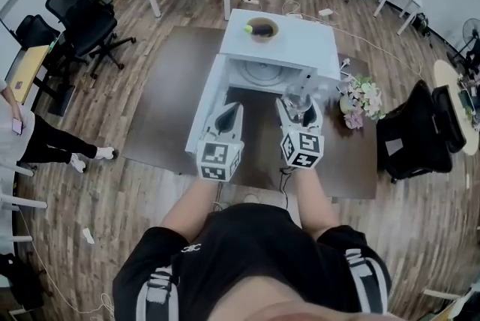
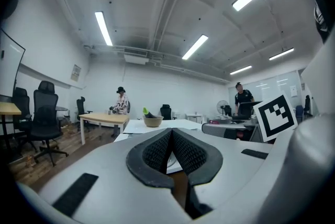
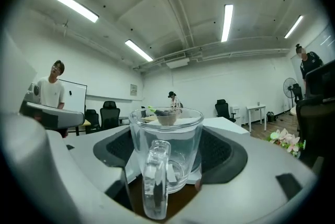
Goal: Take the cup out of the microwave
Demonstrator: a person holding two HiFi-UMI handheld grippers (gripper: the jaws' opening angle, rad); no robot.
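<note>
Glass cup stands upright, mouth up and handle toward the person, squeezed between the wide-spread jaws of the right gripper just outside the open white microwave, while the left gripper has its jaws pressed together on nothing.

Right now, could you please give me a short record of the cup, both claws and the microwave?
cup: clear glass, with a handle, upright, looks empty
right claw: shut on cup, in front of the cavity
left claw: shut, nothing between the jaws
microwave: white, door open to the left in the head view
on microwave: bowl
right of microwave: flowers
</note>
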